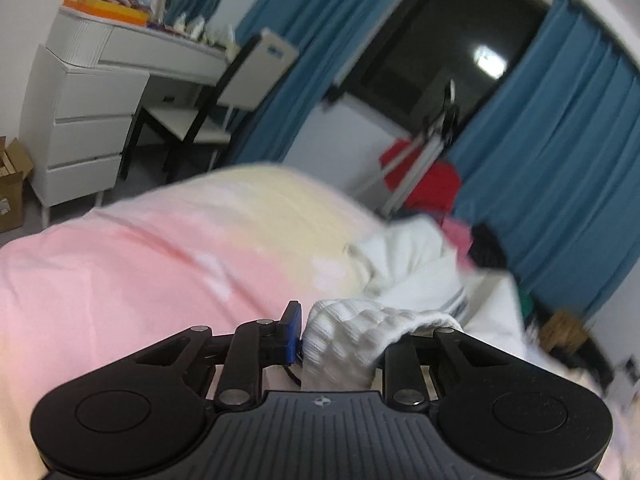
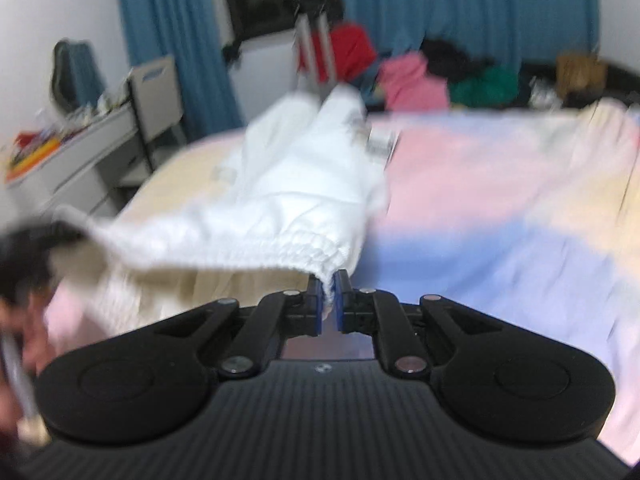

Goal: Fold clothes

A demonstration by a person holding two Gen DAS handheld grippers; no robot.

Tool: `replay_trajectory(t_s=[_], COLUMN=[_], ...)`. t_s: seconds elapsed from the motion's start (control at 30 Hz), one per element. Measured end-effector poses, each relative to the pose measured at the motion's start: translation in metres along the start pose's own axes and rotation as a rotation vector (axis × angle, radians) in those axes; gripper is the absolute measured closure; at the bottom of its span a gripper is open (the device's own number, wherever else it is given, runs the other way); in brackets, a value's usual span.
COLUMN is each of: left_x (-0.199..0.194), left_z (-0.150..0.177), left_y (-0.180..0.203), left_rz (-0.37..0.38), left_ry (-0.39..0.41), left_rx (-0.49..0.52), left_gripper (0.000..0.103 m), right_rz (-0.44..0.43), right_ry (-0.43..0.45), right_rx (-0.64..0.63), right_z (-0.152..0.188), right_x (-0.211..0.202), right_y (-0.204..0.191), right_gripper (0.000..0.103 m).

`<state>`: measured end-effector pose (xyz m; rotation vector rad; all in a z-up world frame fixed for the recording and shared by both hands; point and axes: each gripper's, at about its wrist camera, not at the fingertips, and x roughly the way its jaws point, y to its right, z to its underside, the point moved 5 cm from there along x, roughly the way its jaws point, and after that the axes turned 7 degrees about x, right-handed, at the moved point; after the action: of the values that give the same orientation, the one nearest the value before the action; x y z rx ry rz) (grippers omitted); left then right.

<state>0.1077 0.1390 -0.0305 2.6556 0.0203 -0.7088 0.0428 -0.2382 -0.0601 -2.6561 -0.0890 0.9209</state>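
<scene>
Blue-curtained bedroom (image 1: 560,152), pastel bed (image 1: 140,264) — both claws, left (image 1: 340,336) and right (image 2: 329,300), pinching white shorts (image 2: 296,188).

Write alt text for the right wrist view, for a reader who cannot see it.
The right gripper pinches the elastic waistband of white trousers, held stretched above a bed with a pink, blue and yellow sheet. Behind are blue curtains, a heap of coloured clothes and a white dresser. The picture is motion-blurred.

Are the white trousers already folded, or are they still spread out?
Spread out, not folded. The white trousers hang stretched by the waistband between the right tongs and left tongs, legs trailing over the bed.
</scene>
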Motion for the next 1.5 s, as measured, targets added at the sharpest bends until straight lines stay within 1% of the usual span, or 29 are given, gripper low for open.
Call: replay_trajectory(t_s=[0.1, 0.2, 0.27, 0.3, 0.33, 0.4, 0.47, 0.5, 0.53, 0.6, 0.63, 0.67, 0.7, 0.73, 0.77, 0.83, 0.93, 1.0, 1.07, 1.1, 1.17, 1.23, 1.27, 1.3, 1.33, 1.37, 1.43, 1.47, 1.5], left_x=[-0.005, -0.015, -0.024, -0.029, -0.034, -0.046, -0.057, -0.061, -0.065, -0.071, -0.075, -0.077, -0.078, -0.076, -0.072, -0.054, -0.026, -0.01, 0.005, 0.011, 0.014, 0.013, 0.012, 0.012, 0.011, 0.009, 0.007, 0.006, 0.004], left_z=[0.013, 0.025, 0.029, 0.031, 0.033, 0.036, 0.039, 0.039, 0.039, 0.037, 0.035, 0.032, 0.03, 0.028, 0.027, 0.03, 0.035, 0.042, 0.05, 0.055, 0.059, 0.059, 0.059, 0.059, 0.059, 0.06, 0.059, 0.059, 0.058], left_y=[0.0, -0.003, -0.003, -0.004, -0.006, -0.009, -0.013, -0.015, -0.018, -0.024, -0.026, -0.027, -0.027, -0.026, -0.026, -0.026, -0.027, -0.029, -0.031, -0.032, -0.033, -0.032, -0.032, -0.032, -0.032, -0.033, -0.034, -0.034, -0.035], left_rz=[-0.025, -0.012, 0.002, 0.01, 0.018, 0.037, 0.058, 0.072, 0.088, 0.136, 0.147, 0.161, 0.173, 0.175, 0.174, 0.137, 0.073, 0.035, 0.009, -0.004, -0.022, -0.024, -0.025, -0.029, -0.032, -0.036, -0.036, -0.035, -0.03], left_ry=[-0.08, -0.135, -0.162, -0.174, -0.185, -0.195, -0.194, -0.186, -0.177, -0.149, -0.131, -0.105, -0.08, -0.067, -0.057, -0.085, -0.13, -0.176, -0.229, -0.253, -0.257, -0.248, -0.243, -0.24, -0.237, -0.233, -0.226, -0.222, -0.216], left_rx=[0.048, 0.037, 0.043, 0.04, 0.038, 0.017, -0.019, -0.046, -0.075, -0.15, -0.175, -0.183, -0.19, -0.185, -0.181, -0.175, -0.165, -0.162, -0.162, -0.161, -0.138, -0.113, -0.109, -0.107, -0.106, -0.106, -0.124, -0.133, -0.142], left_gripper=[0.079, 0.072, 0.064, 0.056, 0.045, 0.037, 0.03, 0.027, 0.026, 0.021, 0.019, 0.018, 0.016, 0.014, 0.014, 0.014, 0.014, 0.015, 0.017, 0.019, 0.022, 0.033, 0.036, 0.041, 0.048, 0.052, 0.061, 0.064, 0.069], right_rz=[-0.031, -0.055, -0.091, -0.115, -0.135, -0.156, -0.192, -0.21, -0.222, -0.243, -0.254, -0.253, -0.252, -0.249, -0.247, -0.246, -0.243, -0.235, -0.195, -0.174, -0.157, -0.142, -0.166, -0.194, -0.222, -0.25, -0.258, -0.242, -0.224], right_ry=[-0.096, -0.171, -0.2, -0.209, -0.219, -0.234, -0.213, -0.201, -0.174, -0.115, -0.085, -0.066, -0.048, -0.05, -0.059, -0.074, -0.067, -0.067, -0.071, -0.079, -0.121, -0.164, -0.174, -0.183, -0.191, -0.2, -0.212, -0.215, -0.218], right_rx=[0.062, 0.177, 0.272, 0.311, 0.342, 0.37, 0.387, 0.395, 0.41, 0.441, 0.456, 0.465, 0.474, 0.476, 0.477, 0.476, 0.431, 0.396, 0.378, 0.374, 0.394, 0.416, 0.428, 0.44, 0.452, 0.465, 0.43, 0.425, 0.422], right_z=[0.031, 0.035, 0.034, 0.034, 0.034, 0.034, 0.028, 0.024, 0.02, 0.011, 0.006, 0.005, 0.003, 0.003, 0.005, 0.007, 0.006, 0.001, -0.002, -0.002, 0.003, 0.01, 0.011, 0.012, 0.013, 0.014, 0.017, 0.019, 0.022], right_x=[0.009, 0.015, 0.013, 0.013, 0.012, 0.009, -0.001, -0.006, -0.012, -0.024, -0.03, -0.032, -0.033, -0.03, -0.024, -0.011, 0.009, 0.026, 0.044, 0.054, 0.065, 0.076, 0.073, 0.07, 0.066, 0.063, 0.056, 0.055, 0.054], right_y=[0.013, 0.027, 0.034, 0.037, 0.04, 0.043, 0.047, 0.05, 0.052, 0.057, 0.059, 0.062, 0.066, 0.065, 0.063, 0.058, 0.048, 0.042, 0.04, 0.04, 0.044, 0.048, 0.048, 0.047, 0.046, 0.046, 0.041, 0.041, 0.042], right_gripper=[0.093, 0.091, 0.091, 0.089, 0.089, 0.089, 0.089, 0.087, 0.083, 0.053, 0.046, 0.039, 0.039, 0.039, 0.039, 0.038, 0.038, 0.039, 0.039, 0.04, 0.045, 0.051, 0.053, 0.058, 0.059, 0.06, 0.059, 0.059, 0.059])
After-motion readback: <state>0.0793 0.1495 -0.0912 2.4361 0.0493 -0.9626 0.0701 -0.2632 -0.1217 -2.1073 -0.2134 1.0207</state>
